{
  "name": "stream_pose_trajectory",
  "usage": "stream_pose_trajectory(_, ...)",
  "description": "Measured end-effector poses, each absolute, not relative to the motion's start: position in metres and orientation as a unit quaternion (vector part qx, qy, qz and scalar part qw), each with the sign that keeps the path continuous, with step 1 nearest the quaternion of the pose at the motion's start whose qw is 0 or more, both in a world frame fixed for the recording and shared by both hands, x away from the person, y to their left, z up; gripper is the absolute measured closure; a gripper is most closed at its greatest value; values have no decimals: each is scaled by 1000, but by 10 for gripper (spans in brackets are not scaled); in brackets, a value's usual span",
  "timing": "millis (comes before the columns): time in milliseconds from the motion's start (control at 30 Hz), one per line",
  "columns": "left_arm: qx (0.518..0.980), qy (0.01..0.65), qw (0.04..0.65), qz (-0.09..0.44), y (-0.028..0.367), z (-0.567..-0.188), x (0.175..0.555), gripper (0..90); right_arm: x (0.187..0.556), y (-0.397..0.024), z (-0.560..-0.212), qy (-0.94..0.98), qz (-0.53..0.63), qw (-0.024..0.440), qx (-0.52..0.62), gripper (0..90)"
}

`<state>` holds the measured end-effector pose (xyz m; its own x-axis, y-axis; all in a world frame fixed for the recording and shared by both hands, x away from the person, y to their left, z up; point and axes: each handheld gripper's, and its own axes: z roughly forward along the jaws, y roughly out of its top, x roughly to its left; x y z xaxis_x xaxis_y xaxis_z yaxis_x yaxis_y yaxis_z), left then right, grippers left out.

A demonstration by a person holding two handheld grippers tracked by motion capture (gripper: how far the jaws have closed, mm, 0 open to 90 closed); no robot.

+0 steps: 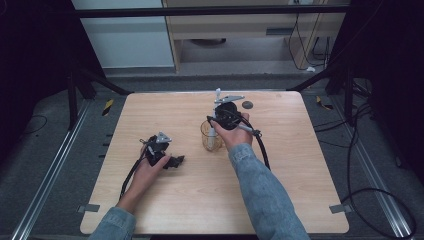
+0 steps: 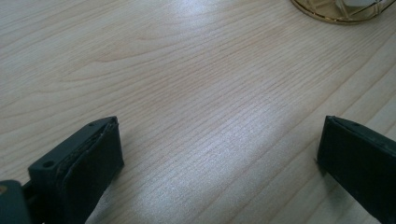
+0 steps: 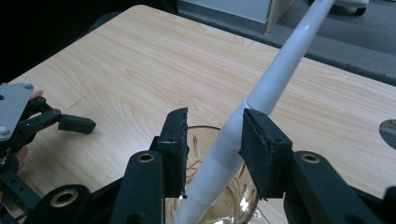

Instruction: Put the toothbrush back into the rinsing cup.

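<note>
Pinching white tube (image 3: 261, 100) in right tool (image 3: 212, 154) over glass cup (image 1: 210, 136) mid-bench (image 1: 300, 200) for insertion, resting left tool (image 1: 170, 159) wide, idle.

We find no text, label, brand, number or sign that can be read anywhere in these pictures.
</note>
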<state>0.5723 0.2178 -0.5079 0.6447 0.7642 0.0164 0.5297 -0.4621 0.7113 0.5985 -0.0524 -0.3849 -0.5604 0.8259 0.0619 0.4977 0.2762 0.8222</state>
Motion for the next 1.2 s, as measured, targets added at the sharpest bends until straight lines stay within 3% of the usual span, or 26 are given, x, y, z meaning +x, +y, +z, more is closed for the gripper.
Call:
stream_pose_trajectory(500,838,386,346,169,218,-508,572,0,595,-63,-380,773,417,211,429,559)
stream_pose_trajectory(700,838,386,346,169,218,-508,572,0,592,-66,-378,771,410,221,434,329)
stream_pose_trajectory(733,838,386,346,169,218,-508,572,0,592,-66,-378,771,410,221,434,329)
stream_pose_trajectory(800,838,386,346,169,218,-508,572,0,592,-66,-378,770,405,229,436,211)
stream_pose_trajectory(933,838,386,346,169,218,-508,572,0,591,-65,-379,779,383,239,435,96)
stream_pose_trajectory(1200,838,386,346,169,218,-508,572,0,588,-67,-377,779,386,249,428,65)
